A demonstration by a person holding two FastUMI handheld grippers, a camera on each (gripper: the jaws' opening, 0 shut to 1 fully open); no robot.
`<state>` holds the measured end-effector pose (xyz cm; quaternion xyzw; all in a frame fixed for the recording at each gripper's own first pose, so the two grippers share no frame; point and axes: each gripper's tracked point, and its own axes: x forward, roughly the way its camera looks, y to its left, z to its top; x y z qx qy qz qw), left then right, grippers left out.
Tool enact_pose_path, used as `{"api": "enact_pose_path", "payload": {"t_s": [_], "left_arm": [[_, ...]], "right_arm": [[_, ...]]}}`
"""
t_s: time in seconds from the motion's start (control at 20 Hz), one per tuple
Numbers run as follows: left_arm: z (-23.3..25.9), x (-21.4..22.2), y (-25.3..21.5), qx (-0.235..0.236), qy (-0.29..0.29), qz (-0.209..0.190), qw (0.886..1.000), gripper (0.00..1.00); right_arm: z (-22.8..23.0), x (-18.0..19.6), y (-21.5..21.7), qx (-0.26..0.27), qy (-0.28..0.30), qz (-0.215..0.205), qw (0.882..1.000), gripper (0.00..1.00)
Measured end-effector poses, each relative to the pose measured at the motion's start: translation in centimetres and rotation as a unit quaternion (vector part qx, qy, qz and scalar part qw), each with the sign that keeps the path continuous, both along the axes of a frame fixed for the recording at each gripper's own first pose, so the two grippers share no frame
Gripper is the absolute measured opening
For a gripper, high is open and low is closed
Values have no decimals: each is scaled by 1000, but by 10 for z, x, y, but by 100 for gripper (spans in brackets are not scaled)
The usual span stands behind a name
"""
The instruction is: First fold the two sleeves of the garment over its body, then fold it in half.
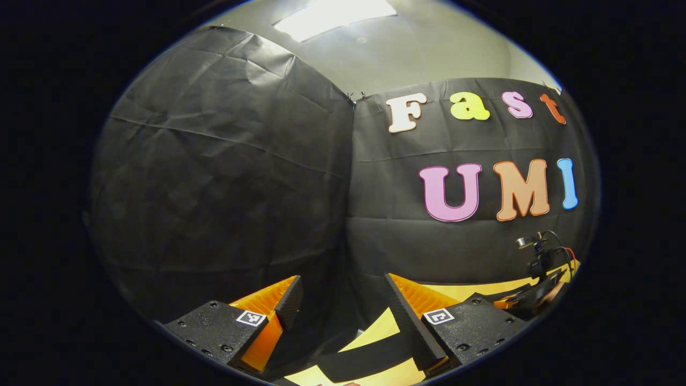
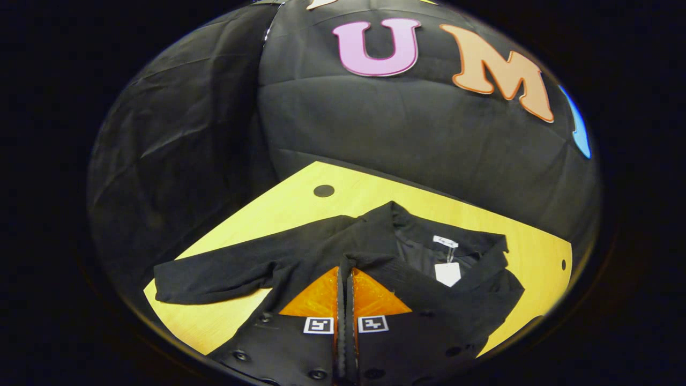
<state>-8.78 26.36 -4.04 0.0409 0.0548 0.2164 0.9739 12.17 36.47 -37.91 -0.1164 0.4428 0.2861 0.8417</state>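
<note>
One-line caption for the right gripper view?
Closed right tongs over a black garment, one sleeve outstretched on the yellow table.

A pale wooden table (image 2: 300, 206) with a small dark round spot (image 2: 323, 191) near its far edge carries a black garment (image 2: 375, 252) spread flat, one sleeve (image 2: 214, 276) stretched sideways across the wood.

Matt black cloth, soft and finely ribbed, for the garment (image 2: 321, 257); small white paper tag (image 2: 447, 273) and white woven label (image 2: 445, 241) inside its collar. Smooth pale wood with a faint sheen for the table (image 2: 300, 206), a dark round plug (image 2: 323, 191) near its far corner. Creased, slightly shiny black cloth for the booth wall (image 1: 225, 177). Ribbed plastic on the left gripper (image 1: 343, 311) fingers (image 1: 410, 316); grainy matt plastic with metal screws on its body.
</note>
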Motion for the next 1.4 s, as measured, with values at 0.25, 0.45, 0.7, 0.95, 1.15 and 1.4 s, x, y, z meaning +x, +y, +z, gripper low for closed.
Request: {"api": "enact_pose_path", "payload": {"t_s": [0.25,0.45,0.7,0.95,1.15,1.4], "left_arm": [[-15,5,7,-13,12,-3,1000,90],[-25,12,11,-13,17,-6,1000,93],[-46,21,12,-23,29,-18,999,90],[-99,22,20,-46,72,-17,996,89],[-136,27,26,-56,101,-16,993,91],[-195,31,25,-76,153,-23,985,94]], "right_arm": [[25,2,29,48,-53,19,997,97],[74,7,20,68,-132,24,989,100],[135,-4,-21,90,-187,-5,978,100],[202,-10,-80,115,-245,-60,961,100],[250,-12,-137,124,-295,-115,940,99],[294,-25,-197,108,-349,-171,915,99]]}}
